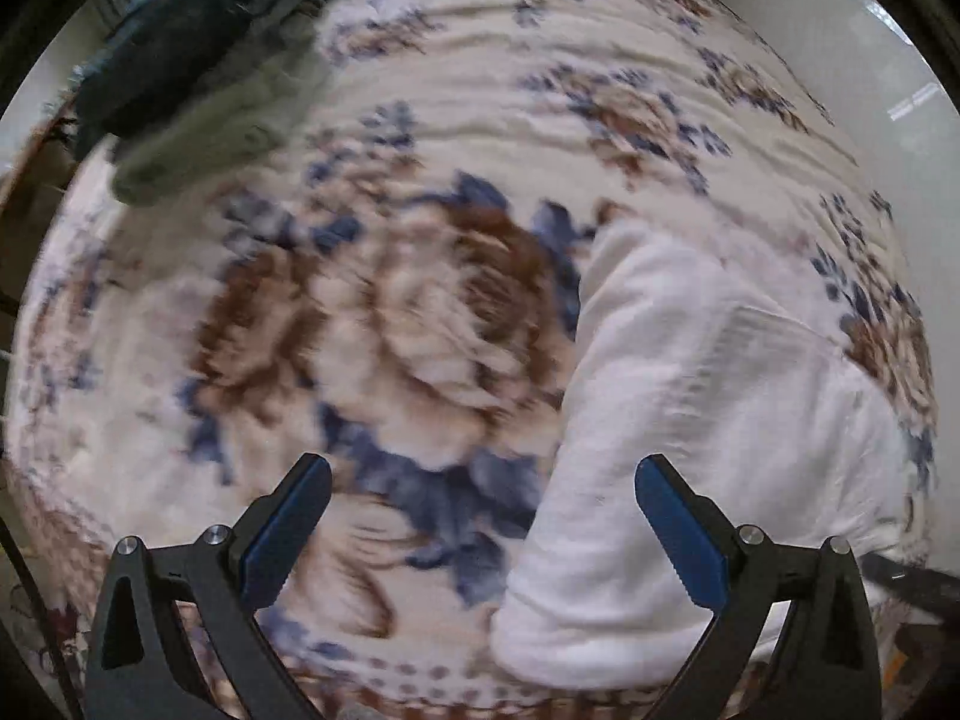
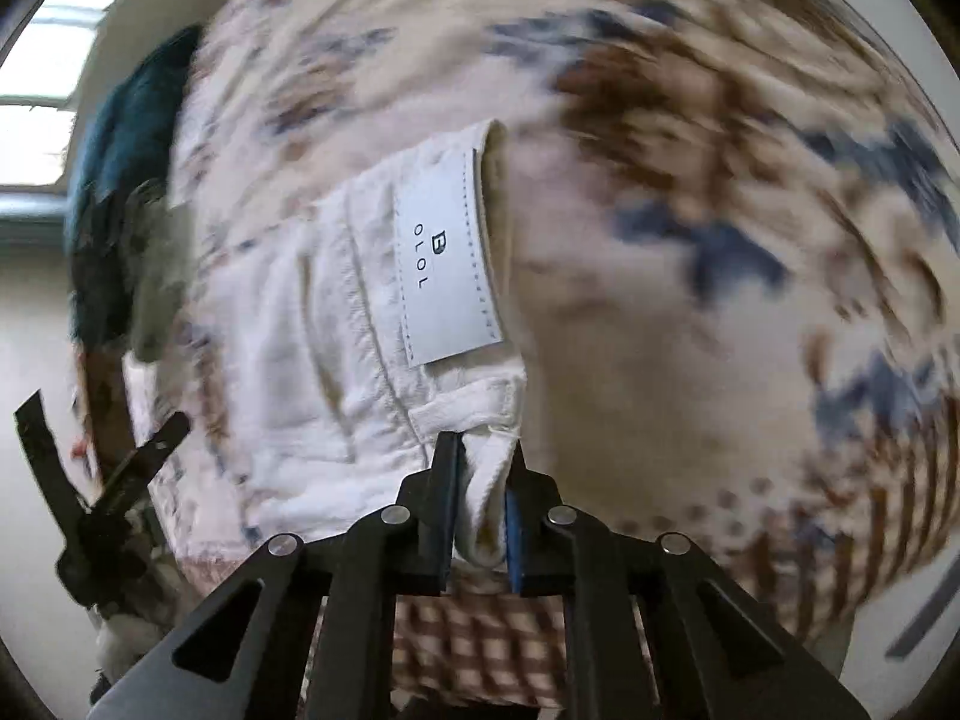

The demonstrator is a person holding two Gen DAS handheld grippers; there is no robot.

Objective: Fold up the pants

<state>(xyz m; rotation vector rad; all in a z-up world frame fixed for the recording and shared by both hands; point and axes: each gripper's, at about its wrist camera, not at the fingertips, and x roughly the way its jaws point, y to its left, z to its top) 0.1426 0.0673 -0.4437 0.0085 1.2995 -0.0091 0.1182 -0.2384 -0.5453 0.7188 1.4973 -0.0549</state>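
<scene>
White pants [image 1: 690, 420] lie on a floral bedspread [image 1: 390, 330], at the right of the left wrist view. My left gripper [image 1: 480, 516] is open and empty above the bedspread, with the pants' left edge between and under its right finger. In the right wrist view the pants' waistband [image 2: 372, 312] with a white brand label [image 2: 447, 258] shows. My right gripper [image 2: 483, 486] is shut on the waistband edge near a belt loop. The left gripper's black fingers [image 2: 138, 468] show at the left edge of the right wrist view.
A pile of dark teal and grey-green clothes [image 1: 198, 72] lies at the far left of the bed, also seen in the right wrist view [image 2: 126, 180]. The bed's edge and pale floor [image 1: 870, 30] show at the far right. Both views are motion blurred.
</scene>
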